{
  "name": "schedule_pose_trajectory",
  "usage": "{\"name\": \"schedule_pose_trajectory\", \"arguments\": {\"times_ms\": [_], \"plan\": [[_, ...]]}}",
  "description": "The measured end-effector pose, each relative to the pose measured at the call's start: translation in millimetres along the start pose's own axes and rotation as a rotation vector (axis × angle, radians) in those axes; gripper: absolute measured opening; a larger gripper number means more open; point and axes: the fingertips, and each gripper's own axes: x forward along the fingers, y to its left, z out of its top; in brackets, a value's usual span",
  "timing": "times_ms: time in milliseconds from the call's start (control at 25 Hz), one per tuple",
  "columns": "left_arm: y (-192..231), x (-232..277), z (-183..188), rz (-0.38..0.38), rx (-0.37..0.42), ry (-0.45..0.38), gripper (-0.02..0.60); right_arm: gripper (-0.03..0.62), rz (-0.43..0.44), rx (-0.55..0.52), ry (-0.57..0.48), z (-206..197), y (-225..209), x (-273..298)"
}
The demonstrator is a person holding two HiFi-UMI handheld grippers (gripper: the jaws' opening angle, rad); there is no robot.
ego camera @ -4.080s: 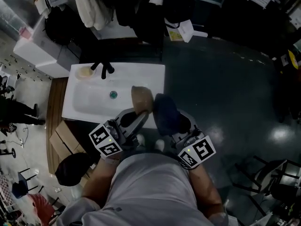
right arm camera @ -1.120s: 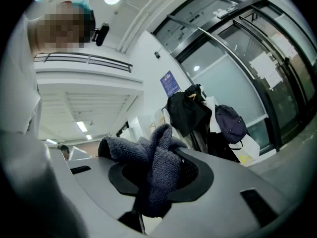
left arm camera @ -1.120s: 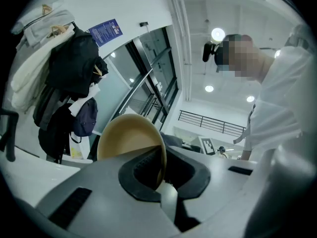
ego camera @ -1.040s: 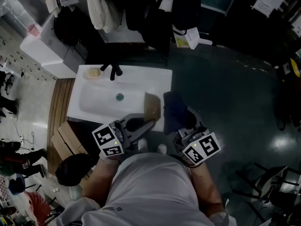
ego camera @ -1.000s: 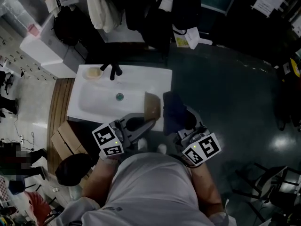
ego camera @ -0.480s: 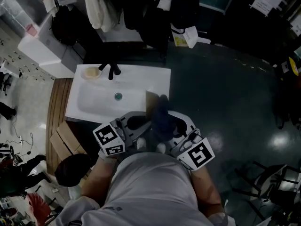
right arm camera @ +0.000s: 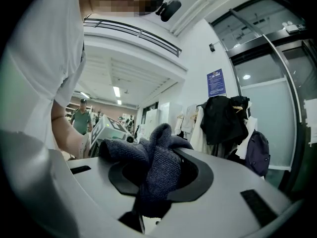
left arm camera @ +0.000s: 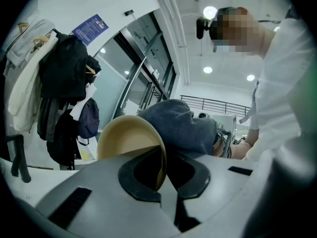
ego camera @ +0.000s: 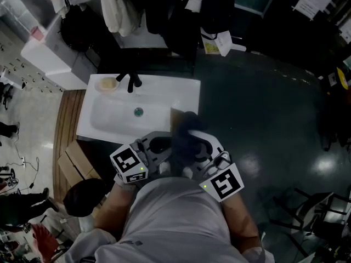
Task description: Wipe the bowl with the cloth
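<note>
**Left gripper [left arm camera: 162,178] and right gripper [right arm camera: 151,192]: wiping pair, in use**

Left gripper: the jaws are pressed together on the rim of a tan bowl [left arm camera: 126,139]. The bowl is held on edge ahead of the tips, and its hollow appears to be turned to the left of them.

Right gripper: the jaws are pinched on a bunched dark blue cloth [right arm camera: 159,165], whose loose bulk is carried ahead of the tips.

Position: the cloth is seen against the bowl's outer wall, just right of the left gripper's jaws. Both are held between the two tools, above the near edge of a white sink [ego camera: 109,122].

Handling, as judged:
- The bowl is gripped by a narrow pinch at the rim only, so a hard push could lever it loose. Light, even pressure is advised.
- The bowl is best held steady while the cloth is swept along the wall.
- The hollow is probably reached only if the bowl is turned towards the right gripper.
- Only the padded bulk of the cloth should be laid on the bowl, never the bare tips.
</note>
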Motion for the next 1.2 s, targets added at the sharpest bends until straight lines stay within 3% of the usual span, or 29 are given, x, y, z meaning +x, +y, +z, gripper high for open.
{"name": "schedule_pose_trajectory", "arguments": {"times_ms": [400, 640, 880, 1200], "plan": [[-17, 1, -10, -0.078, 0.07, 0.068, 0.018, 0.1, -0.038, 0.054, -0.006, 3, -26, 10], [-28, -7, -6, -0.141, 0.093, 0.063, 0.018, 0.1, 0.009, 0.104, -0.054, 1, -52, 18], [-41, -18, 10, -0.194, 0.047, 0.008, 0.018, 0.1, 0.062, 0.204, -0.066, -12, -77, 29], [-34, -36, 34, -0.204, 0.02, -0.114, 0.018, 0.1, 0.164, 0.175, -0.036, -44, -75, 54]]}}
